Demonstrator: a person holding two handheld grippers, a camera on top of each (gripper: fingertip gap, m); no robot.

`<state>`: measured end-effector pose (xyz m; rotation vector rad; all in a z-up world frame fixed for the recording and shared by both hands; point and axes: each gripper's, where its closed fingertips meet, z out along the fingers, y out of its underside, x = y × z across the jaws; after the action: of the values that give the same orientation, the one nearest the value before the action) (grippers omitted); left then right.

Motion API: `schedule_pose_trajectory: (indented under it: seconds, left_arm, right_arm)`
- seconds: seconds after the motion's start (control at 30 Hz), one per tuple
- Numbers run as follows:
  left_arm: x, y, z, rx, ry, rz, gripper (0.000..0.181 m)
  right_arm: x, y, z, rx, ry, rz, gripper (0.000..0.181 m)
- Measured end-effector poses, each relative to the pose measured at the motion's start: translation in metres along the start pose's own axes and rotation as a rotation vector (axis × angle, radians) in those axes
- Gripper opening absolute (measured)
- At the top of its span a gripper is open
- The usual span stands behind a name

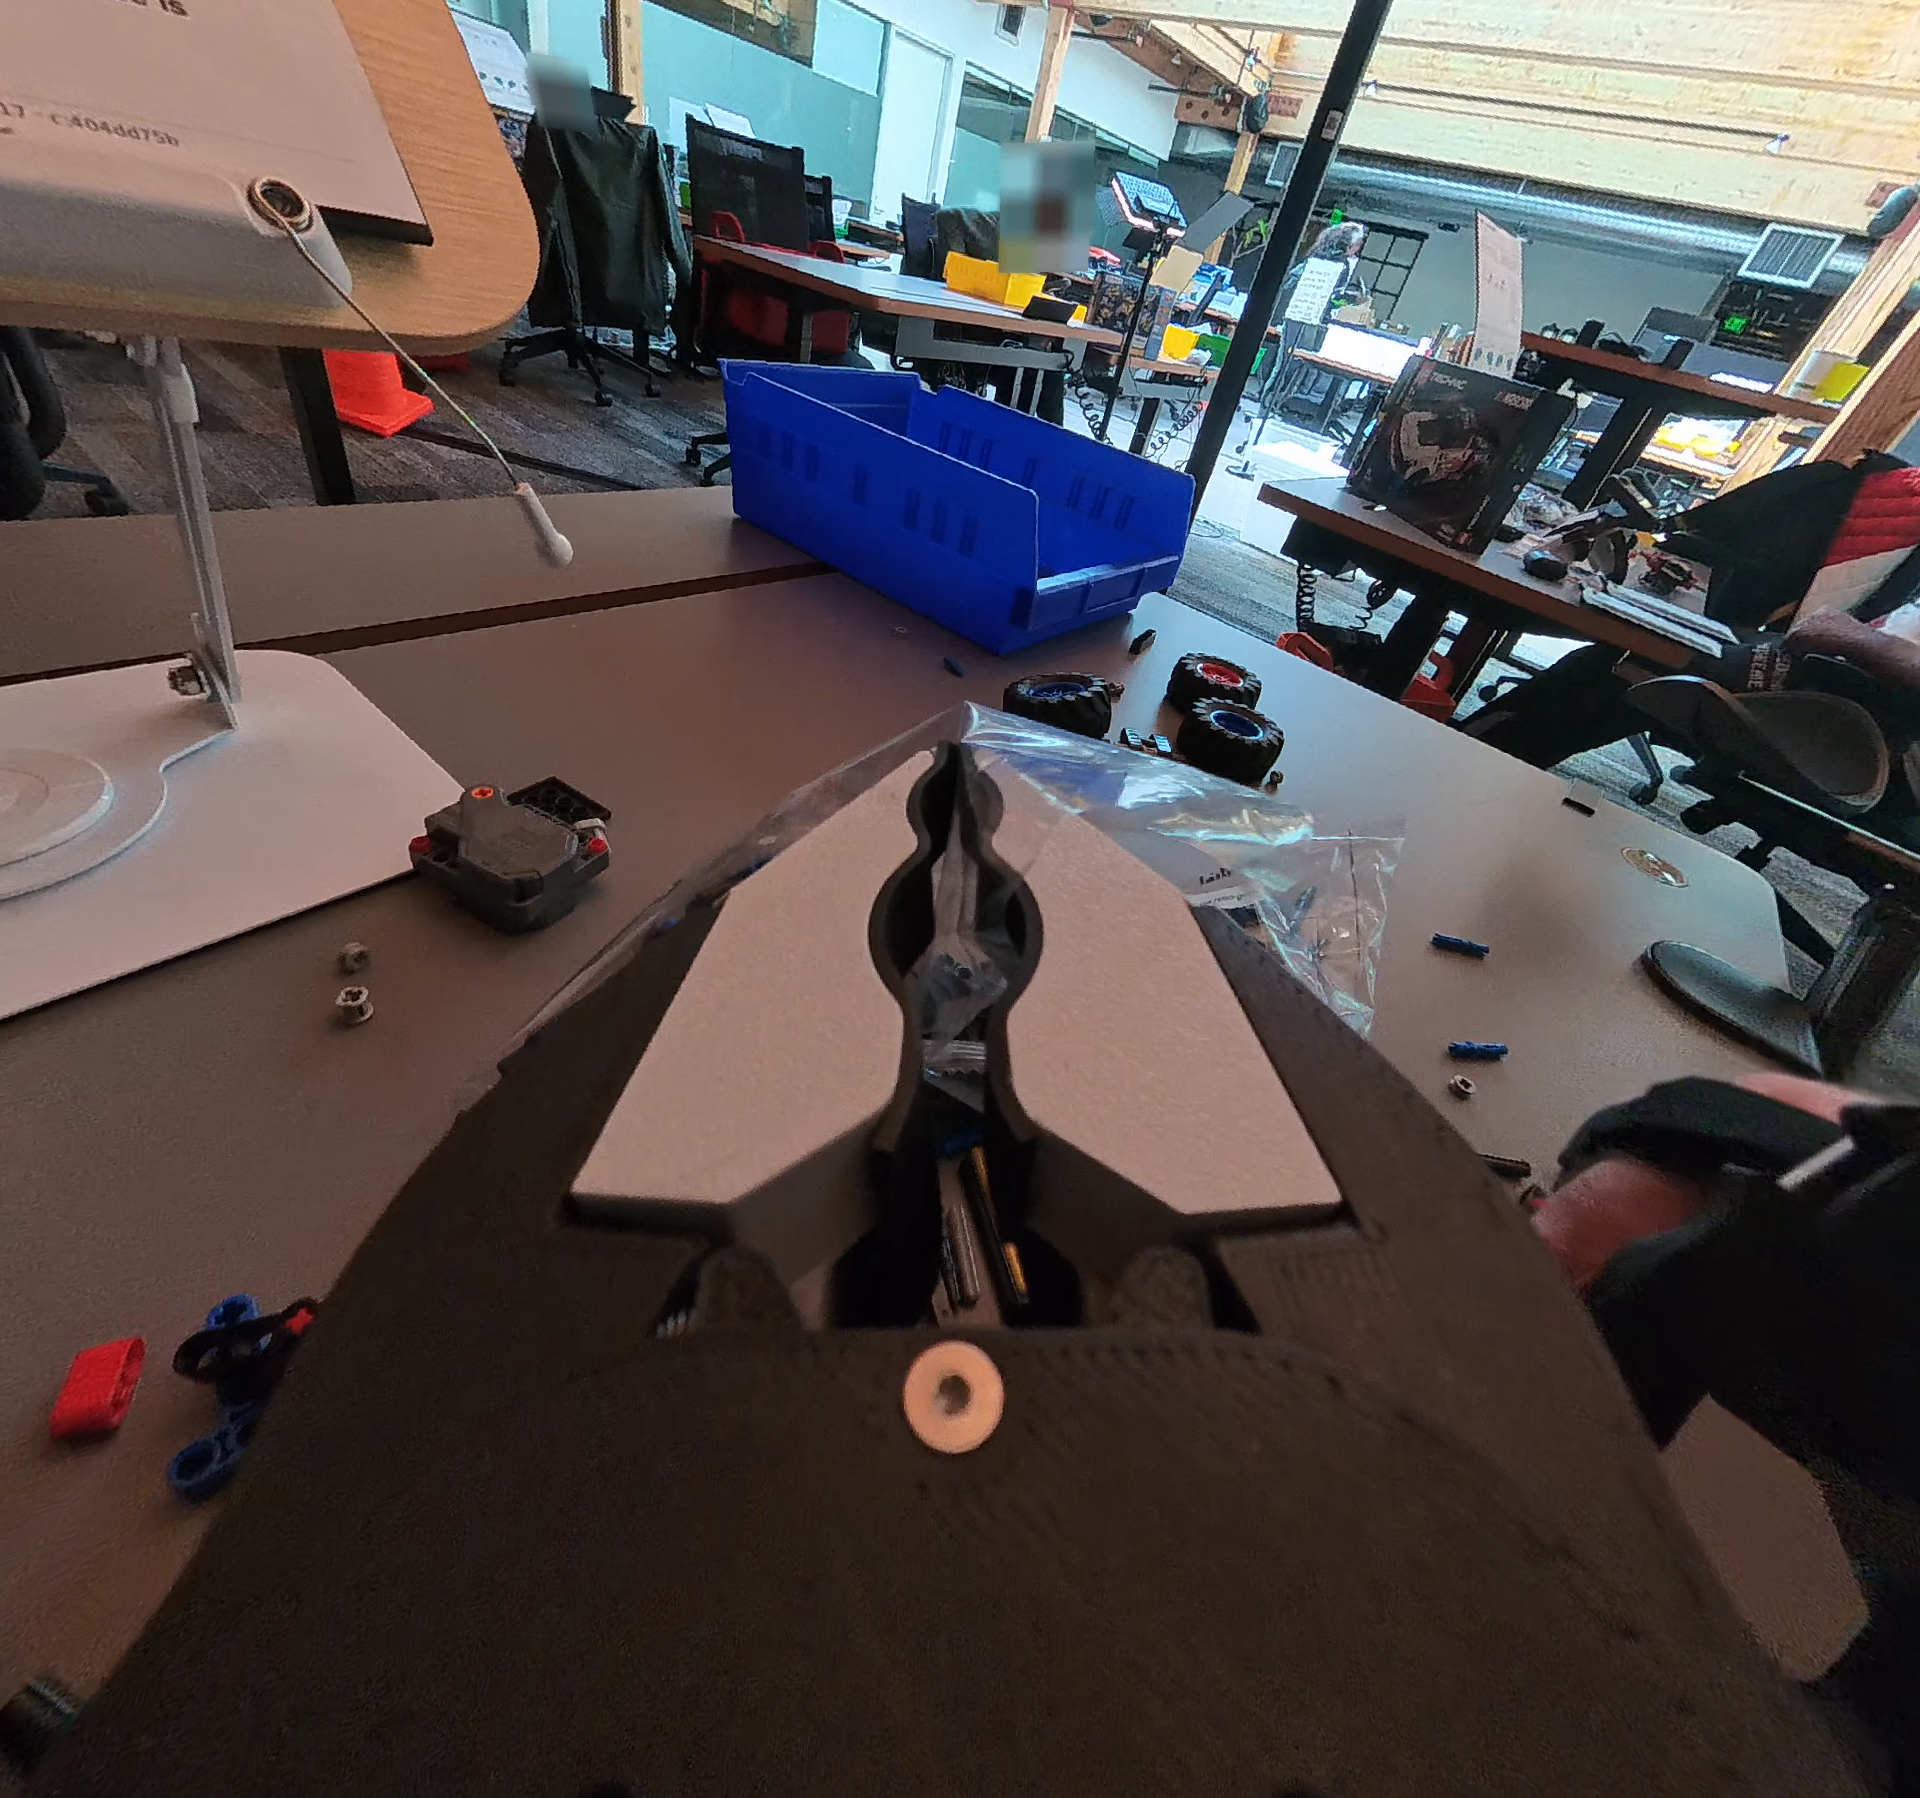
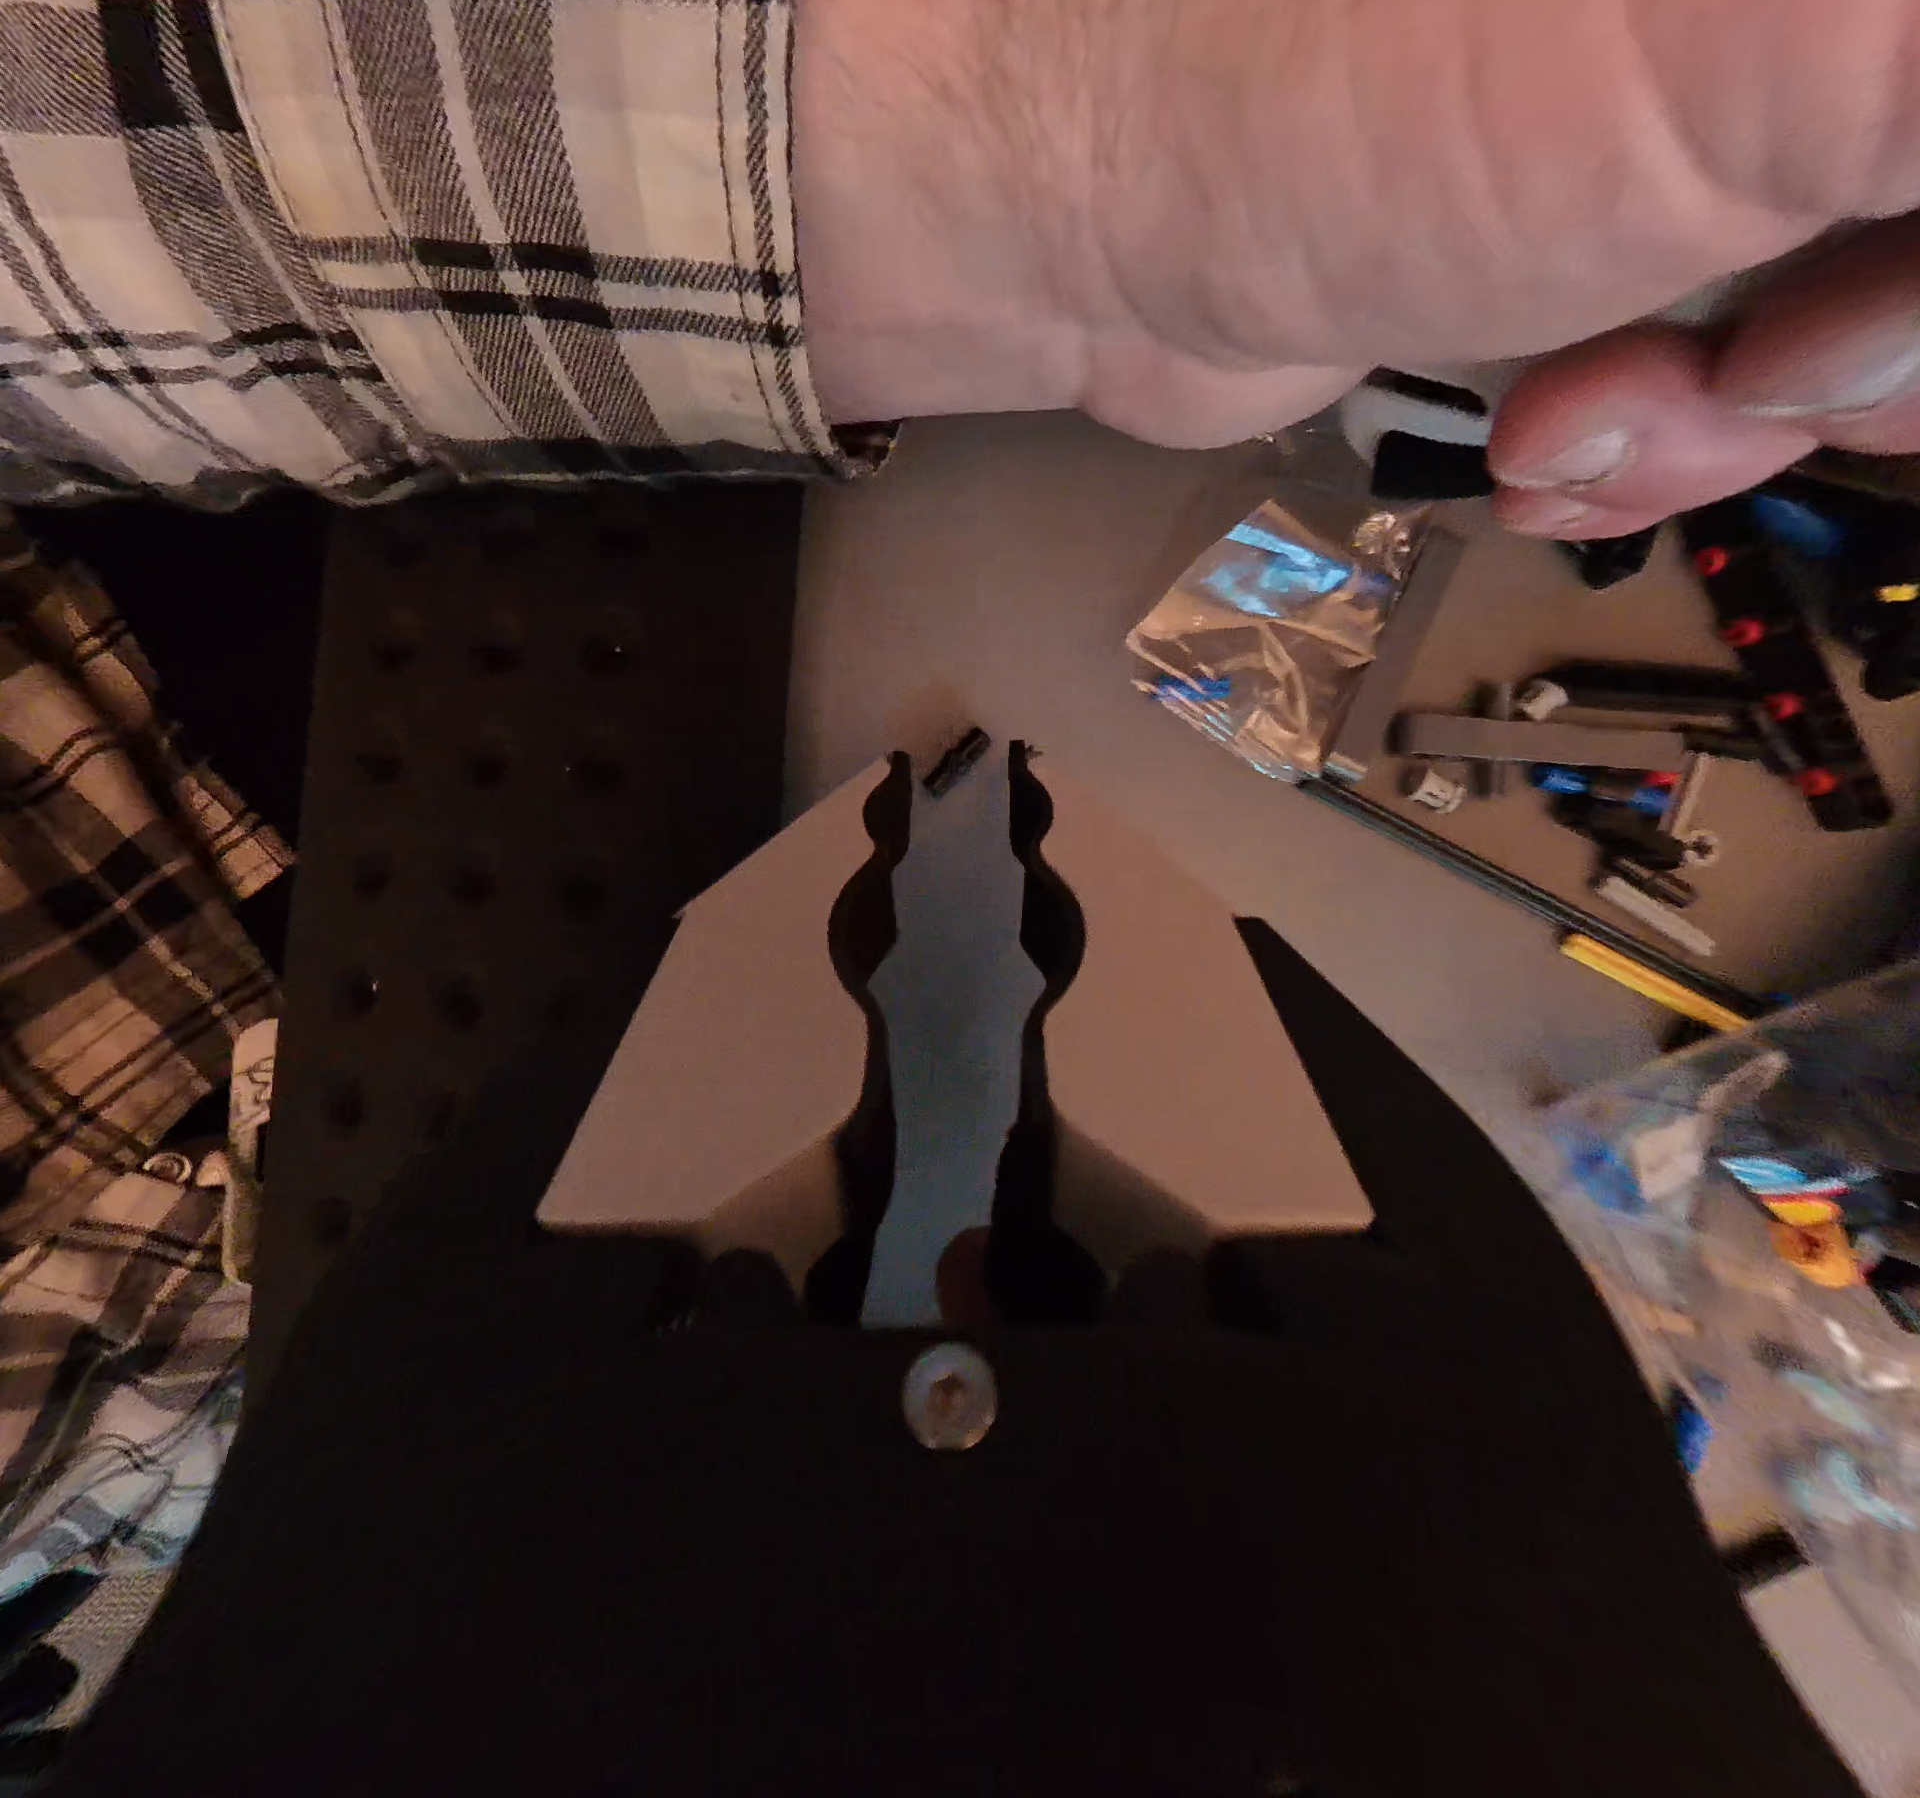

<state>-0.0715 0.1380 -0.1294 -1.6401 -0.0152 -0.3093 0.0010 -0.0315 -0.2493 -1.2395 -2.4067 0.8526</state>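
Behind a wide workshop hall with timber beams, the grey counter [image 1: 727,709] carries a blue bin [image 1: 956,522], used below as the landmark. In front of the bin, the left gripper [image 1: 961,761] is closed on a clear plastic bag [image 1: 1195,834] of small parts, so the bag hangs lifted above the counter. Three black wheels [image 1: 1210,709] lie just right of the bin's near end; a grey motor block [image 1: 514,849] sits nearer and to its left. The right gripper [image 2: 961,761] stands parted and empty over a small black pin [image 2: 956,761], beside a crumpled bag [image 2: 1268,647]; a bare hand [image 2: 1351,138] passes above.
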Motion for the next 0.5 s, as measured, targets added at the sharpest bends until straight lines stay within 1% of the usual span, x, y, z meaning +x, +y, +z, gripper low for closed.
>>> schedule_pose_trajectory:
  seconds: [0.07, 0.17, 0.27, 0.3, 0.37, 0.5]
  left_arm:
    - [0.001, 0.0, 0.0, -0.001, 0.002, 0.002, 0.0]
    - [0.001, 0.0, 0.0, 0.0, 0.004, 0.0, 0.0]
    - [0.001, -0.001, 0.0, 0.002, 0.001, 0.001, 0.0]
    - [0.001, -0.001, -0.001, 0.003, 0.001, 0.0, 0.0]
    - [0.001, -0.001, 0.0, 0.003, 0.002, -0.001, 0.0]
    - [0.001, -0.001, 0.0, 0.003, 0.003, -0.001, 0.0]
  right_arm:
    - [-0.003, -0.001, 0.005, 0.006, -0.006, 0.018, 0.015]
    - [0.0, 0.004, 0.009, -0.024, 0.026, -0.003, 0.003]
    - [0.0, 0.005, 0.005, -0.037, 0.033, -0.029, 0.003]
    - [0.003, 0.002, -0.002, -0.023, 0.056, -0.043, 0.003]
    - [0.011, -0.011, -0.027, 0.052, 0.075, -0.026, 0.003]
    - [0.057, -0.021, -0.092, 0.147, 0.254, 0.006, 0.003]
